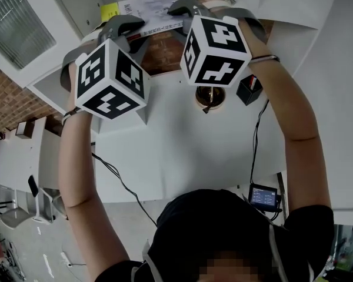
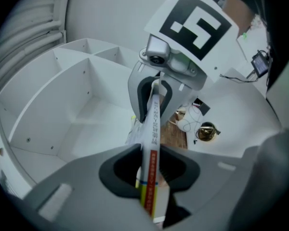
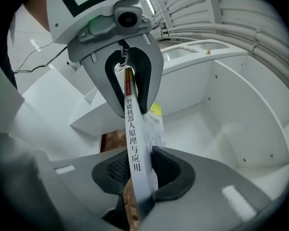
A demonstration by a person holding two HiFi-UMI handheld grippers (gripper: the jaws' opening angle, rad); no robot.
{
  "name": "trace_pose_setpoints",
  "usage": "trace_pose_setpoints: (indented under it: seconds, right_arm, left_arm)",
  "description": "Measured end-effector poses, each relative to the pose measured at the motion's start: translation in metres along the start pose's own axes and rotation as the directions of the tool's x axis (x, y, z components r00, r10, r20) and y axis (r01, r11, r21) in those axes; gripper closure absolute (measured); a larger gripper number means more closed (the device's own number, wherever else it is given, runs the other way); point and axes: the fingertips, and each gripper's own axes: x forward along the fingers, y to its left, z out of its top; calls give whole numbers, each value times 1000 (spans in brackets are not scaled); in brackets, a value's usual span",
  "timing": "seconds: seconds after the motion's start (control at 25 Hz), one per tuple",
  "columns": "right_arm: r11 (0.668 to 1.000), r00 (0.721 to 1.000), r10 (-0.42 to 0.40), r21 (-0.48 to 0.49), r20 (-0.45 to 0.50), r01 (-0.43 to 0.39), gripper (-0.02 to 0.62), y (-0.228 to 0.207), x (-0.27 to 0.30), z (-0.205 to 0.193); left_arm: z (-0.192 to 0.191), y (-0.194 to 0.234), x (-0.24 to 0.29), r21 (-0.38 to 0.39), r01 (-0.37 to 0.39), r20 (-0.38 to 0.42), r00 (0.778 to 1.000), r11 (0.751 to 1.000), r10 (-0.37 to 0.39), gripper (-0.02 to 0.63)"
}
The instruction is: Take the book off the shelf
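The left gripper (image 2: 149, 172) is clenched on one end of the thin book (image 2: 153, 129), and its pads press on both covers. The book hangs between the two grippers, in front of the white shelf (image 2: 62, 109). To my judgement it is already free of the compartments. The right gripper (image 3: 135, 170) grasps the other end in the same way. To do this step well, both hands should draw away from the shelf together at equal speed, so that the thin book neither bends nor slips.
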Motion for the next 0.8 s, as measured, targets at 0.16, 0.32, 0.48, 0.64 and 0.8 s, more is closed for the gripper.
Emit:
trace_pose_setpoints:
  seconds: [0.16, 0.32, 0.48, 0.64, 0.8]
  right_arm:
    - [1000, 1000, -13, 10, -6, 13, 497, -2, -8, 3]
    - [999, 999, -37, 4, -13, 37, 505, 2, -15, 7]
    - [998, 998, -68, -11, -4, 68, 508, 9, -22, 9]
    - [994, 994, -110, -23, -6, 110, 513, 14, -30, 14]
    - [992, 993, -119, -28, -14, 119, 515, 17, -42, 21]
  left_arm:
    - [4, 1, -8, 18, -29, 4, 1000, 999, 29, 518]
    - [6, -4, -15, 32, -53, 10, 999, 998, 53, 523]
    - [7, -11, -22, 41, -78, 14, 997, 996, 78, 525]
    - [7, -15, -31, 54, -85, 21, 996, 995, 84, 525]
    - [11, -18, -45, 65, -105, 24, 994, 992, 104, 525]
